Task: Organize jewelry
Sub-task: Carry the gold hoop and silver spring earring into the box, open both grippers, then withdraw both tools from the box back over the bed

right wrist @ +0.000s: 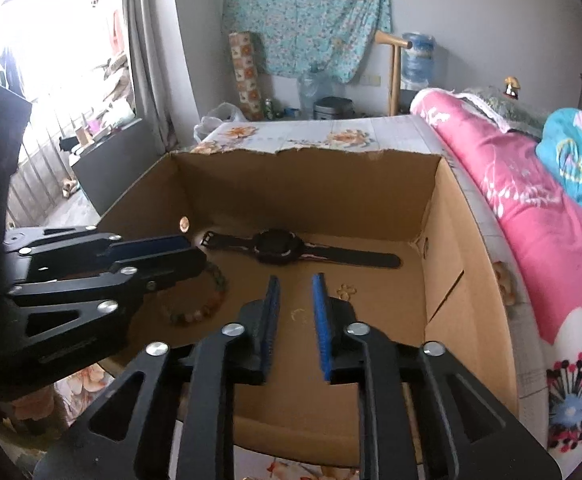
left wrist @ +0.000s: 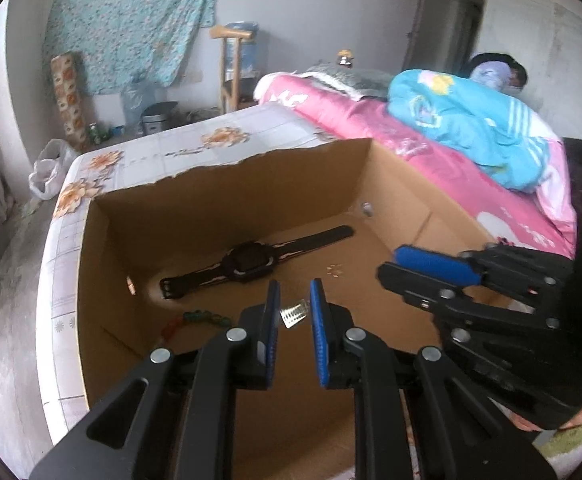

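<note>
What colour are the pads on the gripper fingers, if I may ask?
Blue pads, on black fingers; clearest in the right wrist view.

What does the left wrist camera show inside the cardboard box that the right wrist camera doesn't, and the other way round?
Only the left wrist view shows the small silver ridged clip, seen between the left tool's blue pads, and a person lying beyond the pink quilt. Only the right wrist view shows the whole round beaded bracelet and the bright window. Both show the open brown cardboard box, the black wristwatch lying flat near its far wall, small gold pieces on its floor, and the right tool with nothing between its pads.
</note>
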Demonstrator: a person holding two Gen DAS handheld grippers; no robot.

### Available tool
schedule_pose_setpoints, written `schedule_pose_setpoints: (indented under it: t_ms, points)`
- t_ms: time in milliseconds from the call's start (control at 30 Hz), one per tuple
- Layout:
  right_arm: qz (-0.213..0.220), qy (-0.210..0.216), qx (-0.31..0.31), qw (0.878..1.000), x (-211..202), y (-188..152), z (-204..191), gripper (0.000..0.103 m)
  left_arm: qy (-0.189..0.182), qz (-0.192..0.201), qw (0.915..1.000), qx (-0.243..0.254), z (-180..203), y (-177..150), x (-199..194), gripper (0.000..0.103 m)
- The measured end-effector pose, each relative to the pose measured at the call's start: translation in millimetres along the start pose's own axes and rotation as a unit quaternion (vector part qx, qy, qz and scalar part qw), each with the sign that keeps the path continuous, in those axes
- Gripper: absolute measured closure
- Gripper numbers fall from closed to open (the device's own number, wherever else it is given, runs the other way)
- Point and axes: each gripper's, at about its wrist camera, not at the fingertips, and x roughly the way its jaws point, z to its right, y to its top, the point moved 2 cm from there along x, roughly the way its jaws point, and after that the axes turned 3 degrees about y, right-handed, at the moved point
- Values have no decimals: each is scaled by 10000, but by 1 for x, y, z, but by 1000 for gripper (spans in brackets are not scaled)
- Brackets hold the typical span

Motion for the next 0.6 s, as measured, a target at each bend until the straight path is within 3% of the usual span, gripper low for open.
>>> schedule_pose_setpoints:
  t_ms: [267,600]
  points:
    - [293,26,19,9996,-16,-1,-4,60,245,119,9996,-64,-3,-6,-14,57]
    - [575,72,60,9983,-45,-4,-13,50,354,371,9983,-262,-10,-16,-53,34]
